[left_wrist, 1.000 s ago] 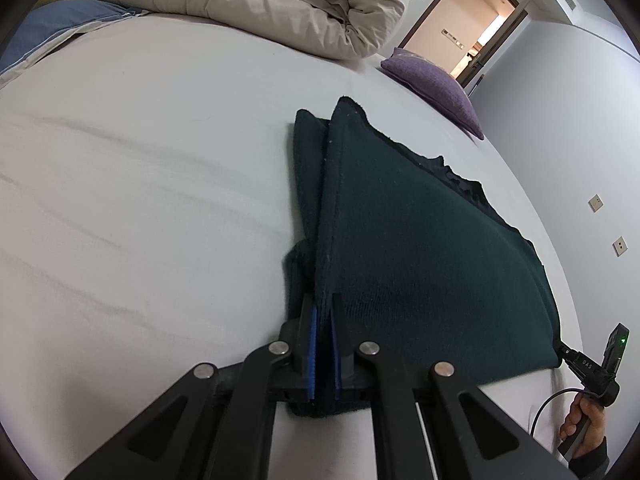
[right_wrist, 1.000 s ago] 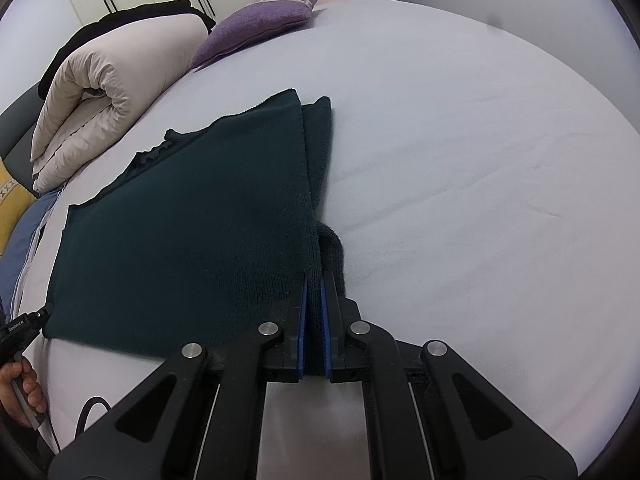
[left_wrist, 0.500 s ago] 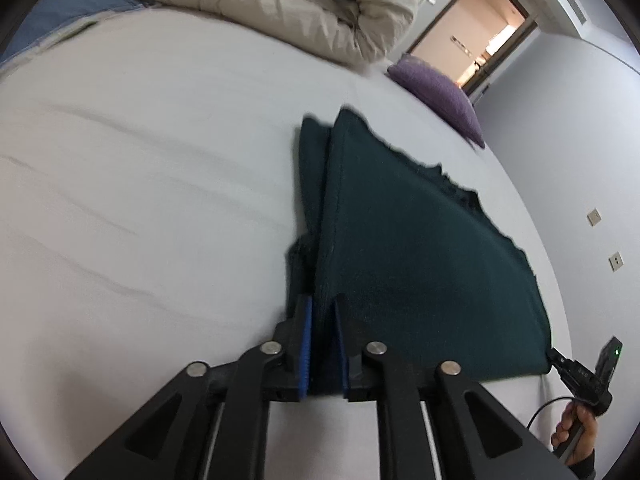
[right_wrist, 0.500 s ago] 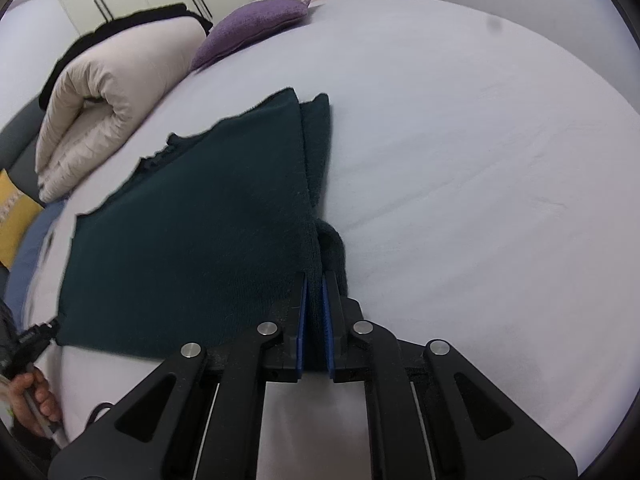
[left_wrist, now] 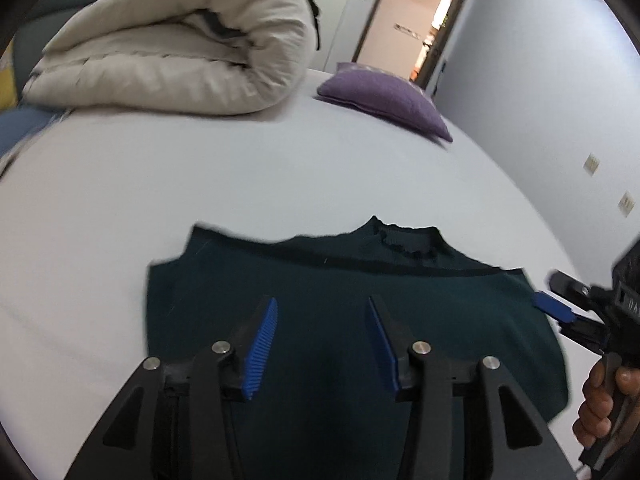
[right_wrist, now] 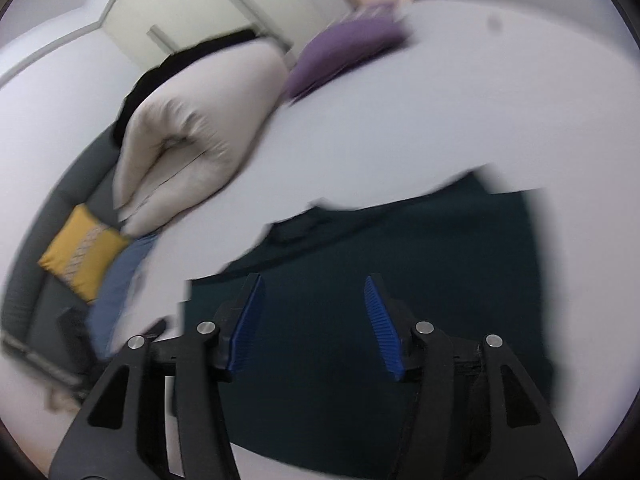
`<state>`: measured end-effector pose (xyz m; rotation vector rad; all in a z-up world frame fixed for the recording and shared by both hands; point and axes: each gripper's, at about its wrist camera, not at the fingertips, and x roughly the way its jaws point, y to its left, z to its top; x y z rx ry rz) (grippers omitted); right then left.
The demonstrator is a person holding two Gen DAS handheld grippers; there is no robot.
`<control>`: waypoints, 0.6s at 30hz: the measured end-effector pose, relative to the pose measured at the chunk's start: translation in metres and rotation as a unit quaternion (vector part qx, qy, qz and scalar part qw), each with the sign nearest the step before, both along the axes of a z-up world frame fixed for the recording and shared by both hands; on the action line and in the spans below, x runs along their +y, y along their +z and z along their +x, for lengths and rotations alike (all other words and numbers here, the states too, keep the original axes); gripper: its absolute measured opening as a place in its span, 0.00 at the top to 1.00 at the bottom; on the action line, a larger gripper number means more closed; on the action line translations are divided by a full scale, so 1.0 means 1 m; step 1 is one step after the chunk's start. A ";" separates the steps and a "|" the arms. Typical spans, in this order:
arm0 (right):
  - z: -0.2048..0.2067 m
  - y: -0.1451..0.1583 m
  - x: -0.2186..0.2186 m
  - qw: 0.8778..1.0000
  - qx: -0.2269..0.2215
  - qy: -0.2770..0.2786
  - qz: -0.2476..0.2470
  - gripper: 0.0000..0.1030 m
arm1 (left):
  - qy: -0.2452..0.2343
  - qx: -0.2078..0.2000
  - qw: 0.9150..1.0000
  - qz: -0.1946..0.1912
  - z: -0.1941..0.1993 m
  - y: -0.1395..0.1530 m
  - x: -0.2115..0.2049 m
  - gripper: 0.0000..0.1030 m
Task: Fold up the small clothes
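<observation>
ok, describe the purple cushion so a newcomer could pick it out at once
Start at the white bed and look to its far edge, towards the open doorway. The purple cushion lies flat there, right of the rolled cream duvet. It is the only purple item, and far smaller than the duvet.

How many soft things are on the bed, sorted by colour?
Dark green: 1, the folded sweater
Cream: 1, the rolled duvet
Purple: 1, the cushion
Yellow: 1, the patterned cushion
Blue: 1, a cloth or pillow beside the yellow one, too blurred to name
Total: 5
</observation>
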<state>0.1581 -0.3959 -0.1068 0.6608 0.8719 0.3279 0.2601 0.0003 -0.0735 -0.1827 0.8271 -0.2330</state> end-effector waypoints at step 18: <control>0.013 -0.073 -0.144 0.977 0.026 -0.200 0.070 0.78 | 0.034 0.028 0.995 -0.091 0.025 -0.047 0.055 0.57</control>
